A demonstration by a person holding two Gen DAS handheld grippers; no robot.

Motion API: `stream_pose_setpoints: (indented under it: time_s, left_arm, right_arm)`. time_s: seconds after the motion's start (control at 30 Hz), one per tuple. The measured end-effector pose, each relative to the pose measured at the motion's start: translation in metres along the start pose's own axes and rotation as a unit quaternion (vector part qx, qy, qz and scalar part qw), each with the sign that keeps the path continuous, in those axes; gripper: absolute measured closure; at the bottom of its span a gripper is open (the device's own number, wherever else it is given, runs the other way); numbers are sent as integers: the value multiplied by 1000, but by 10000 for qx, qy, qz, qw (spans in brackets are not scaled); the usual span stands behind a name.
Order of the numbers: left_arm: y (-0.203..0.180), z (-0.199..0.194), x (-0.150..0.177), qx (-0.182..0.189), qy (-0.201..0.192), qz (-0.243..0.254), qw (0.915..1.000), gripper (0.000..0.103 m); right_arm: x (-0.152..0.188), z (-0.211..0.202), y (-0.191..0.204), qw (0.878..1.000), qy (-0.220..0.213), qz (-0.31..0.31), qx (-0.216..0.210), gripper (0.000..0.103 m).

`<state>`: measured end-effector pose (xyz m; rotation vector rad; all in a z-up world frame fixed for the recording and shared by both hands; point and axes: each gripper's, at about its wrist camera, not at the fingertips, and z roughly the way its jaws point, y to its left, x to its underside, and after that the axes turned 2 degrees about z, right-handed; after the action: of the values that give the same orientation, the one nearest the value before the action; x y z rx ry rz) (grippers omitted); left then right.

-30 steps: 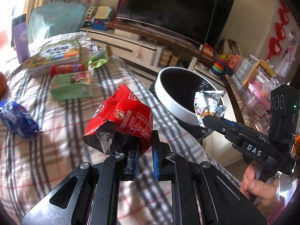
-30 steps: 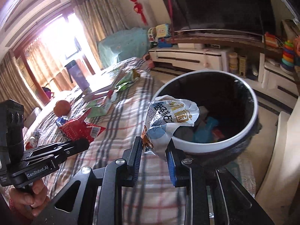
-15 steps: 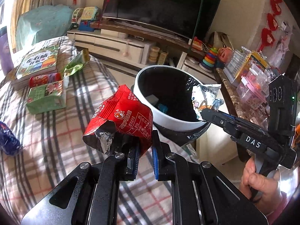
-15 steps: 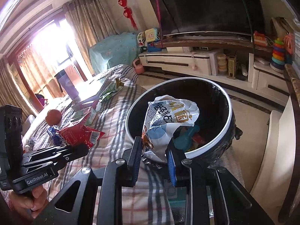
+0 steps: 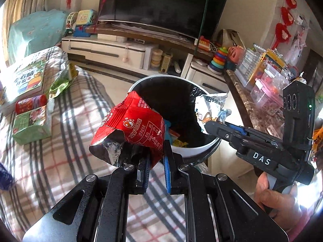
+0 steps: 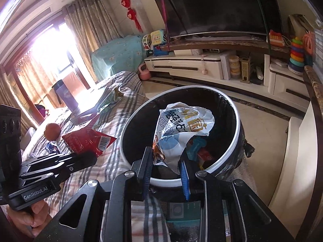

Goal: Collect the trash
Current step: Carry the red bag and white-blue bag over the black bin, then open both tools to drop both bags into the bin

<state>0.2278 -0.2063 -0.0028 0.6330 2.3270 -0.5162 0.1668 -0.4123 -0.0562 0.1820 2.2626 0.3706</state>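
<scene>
My left gripper (image 5: 154, 161) is shut on a crumpled red snack bag (image 5: 131, 129), held at the near-left rim of a round black bin with a white rim (image 5: 187, 152). The right gripper (image 6: 166, 161) is shut on a white and blue snack bag (image 6: 181, 129) that hangs over the bin's (image 6: 228, 157) open mouth. Coloured wrappers lie at the bin's bottom. In the left wrist view the right gripper (image 5: 206, 127) comes in from the right with its white bag (image 5: 210, 105) above the far rim. The right wrist view shows the left gripper (image 6: 90, 157) and red bag (image 6: 86, 141) left of the bin.
A plaid-covered surface (image 5: 60, 161) holds a green packet (image 5: 30, 125), a red packet (image 5: 30, 104), a green wrapper (image 5: 62, 78), a book (image 5: 26, 78) and a blue wrapper (image 5: 5, 178). An orange ball (image 6: 52, 131) and purple cup (image 6: 64, 96) sit further off. A TV stand and shelf of toys stand behind.
Both grippers have moved toward the bin with their bags. The white bag went from the near rim to over the opening, and the red bag now reaches the bin's edge.
</scene>
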Motion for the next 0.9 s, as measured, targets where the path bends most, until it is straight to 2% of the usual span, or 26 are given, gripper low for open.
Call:
stream_pose_setpoints:
  time_s: [0.3,0.57,0.83,0.9]
  left_arm:
    - [-16,12,-16,182,-36,147,9997,92]
    - [-28,28,-28,187,0,375,9991,92]
    - [-28,45,-31,183,153,335,9992,92]
    - [-27,49,-32,184,212,301,9992,92]
  right_arm:
    - [-9,0,-13,9999,-52,88,60,77]
    - [-18,3,-22,9999,-51,87,117,77]
    - [-25,9,-26,9999,-7,48,114,77]
    - [-26,11,-27,9999,-5,35,129,74]
